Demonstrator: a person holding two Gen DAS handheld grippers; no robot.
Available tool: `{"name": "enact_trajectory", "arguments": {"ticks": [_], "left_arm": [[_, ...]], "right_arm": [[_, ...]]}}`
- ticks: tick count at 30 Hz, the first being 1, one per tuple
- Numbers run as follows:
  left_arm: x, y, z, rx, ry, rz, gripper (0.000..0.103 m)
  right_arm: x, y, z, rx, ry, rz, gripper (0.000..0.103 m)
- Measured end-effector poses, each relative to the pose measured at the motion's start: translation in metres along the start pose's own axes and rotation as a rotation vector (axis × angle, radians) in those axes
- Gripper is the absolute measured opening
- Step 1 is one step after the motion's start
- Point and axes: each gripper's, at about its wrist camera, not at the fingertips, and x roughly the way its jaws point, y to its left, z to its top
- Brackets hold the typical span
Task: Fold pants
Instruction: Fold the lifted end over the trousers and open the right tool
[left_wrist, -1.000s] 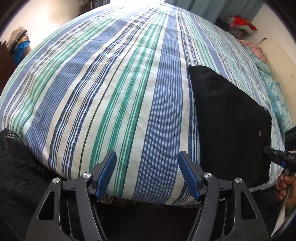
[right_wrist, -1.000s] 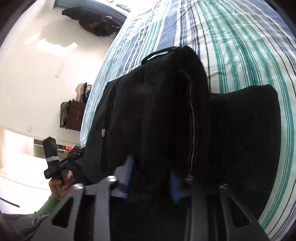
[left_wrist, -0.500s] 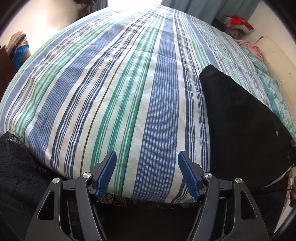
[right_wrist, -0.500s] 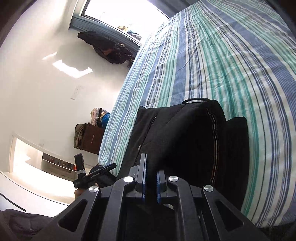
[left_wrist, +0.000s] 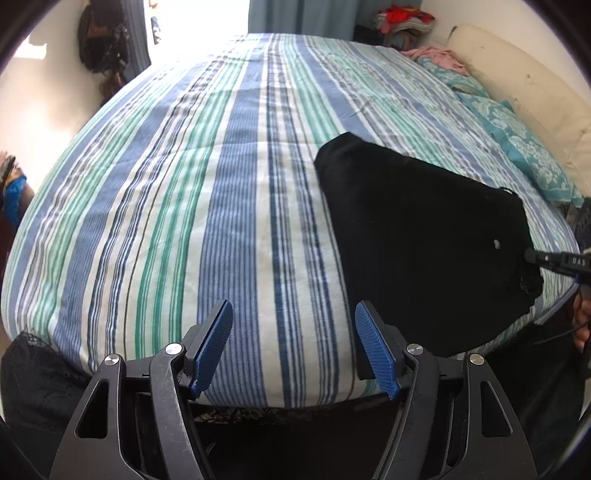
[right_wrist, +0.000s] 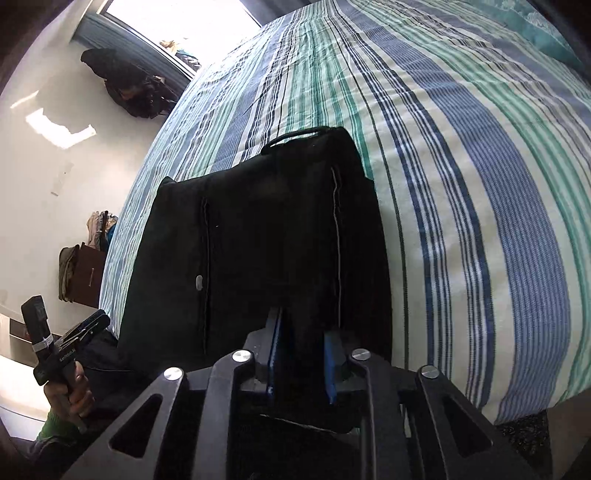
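Observation:
The black pants (left_wrist: 424, 236) lie folded into a compact stack at the near right edge of the striped bed (left_wrist: 221, 184). In the right wrist view the pants (right_wrist: 266, 236) fill the middle, waistband loop at the far end. My right gripper (right_wrist: 301, 354) is shut on the near edge of the pants, fabric bunched between its blue pads. It also shows in the left wrist view (left_wrist: 554, 258) at the pants' right edge. My left gripper (left_wrist: 293, 347) is open and empty, over the bed's near edge, left of the pants. It also shows in the right wrist view (right_wrist: 66, 343).
The blue, green and white striped bedspread covers the whole bed. A teal patterned pillow (left_wrist: 517, 140) and a cream headboard (left_wrist: 517, 85) are at the right. Clothes (right_wrist: 129, 85) hang by the window. A brown box with clothes (right_wrist: 81, 269) stands on the floor.
The pants stack has shifted on the bed with my right gripper holding its near edge. The left gripper has tilted up, showing more of the room, and stays open.

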Motion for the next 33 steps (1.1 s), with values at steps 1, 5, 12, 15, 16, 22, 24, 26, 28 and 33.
{"name": "enact_trajectory", "arguments": {"ticks": [1,5,12,15,16,22,24,26,28,33], "left_arm": [[-0.002,-0.006,0.001,0.019,-0.014,-0.005,0.071],[0.008,-0.036,0.004,0.105,-0.020,-0.009,0.071],[0.039,-0.071,-0.006,0.232,0.039,0.003,0.074],[0.036,-0.069,-0.007,0.212,0.035,0.006,0.077],[0.034,-0.067,-0.006,0.198,0.035,0.000,0.077],[0.016,-0.051,-0.006,0.126,0.000,-0.015,0.077],[0.014,-0.049,-0.007,0.117,-0.009,-0.003,0.077],[0.018,-0.052,-0.010,0.131,-0.004,0.016,0.078],[0.031,-0.061,-0.014,0.176,0.022,0.046,0.079],[0.030,-0.066,-0.017,0.210,0.033,0.069,0.083]], "right_arm": [[-0.011,0.003,0.005,-0.020,-0.032,-0.038,0.033],[-0.049,0.033,0.032,-0.113,-0.179,-0.073,0.033],[0.019,0.054,0.065,-0.135,-0.165,-0.154,0.021],[0.041,0.018,0.061,0.003,-0.152,-0.194,0.011],[0.033,0.012,0.057,0.026,-0.178,-0.176,0.011],[-0.027,0.037,0.025,-0.088,-0.226,-0.219,0.012],[-0.043,0.049,0.005,-0.127,-0.217,-0.211,0.012],[-0.053,0.058,-0.019,-0.140,-0.207,-0.202,0.012],[-0.047,0.063,-0.040,-0.145,-0.179,-0.197,0.012],[0.003,0.040,-0.067,-0.063,-0.022,-0.264,0.012]]}}
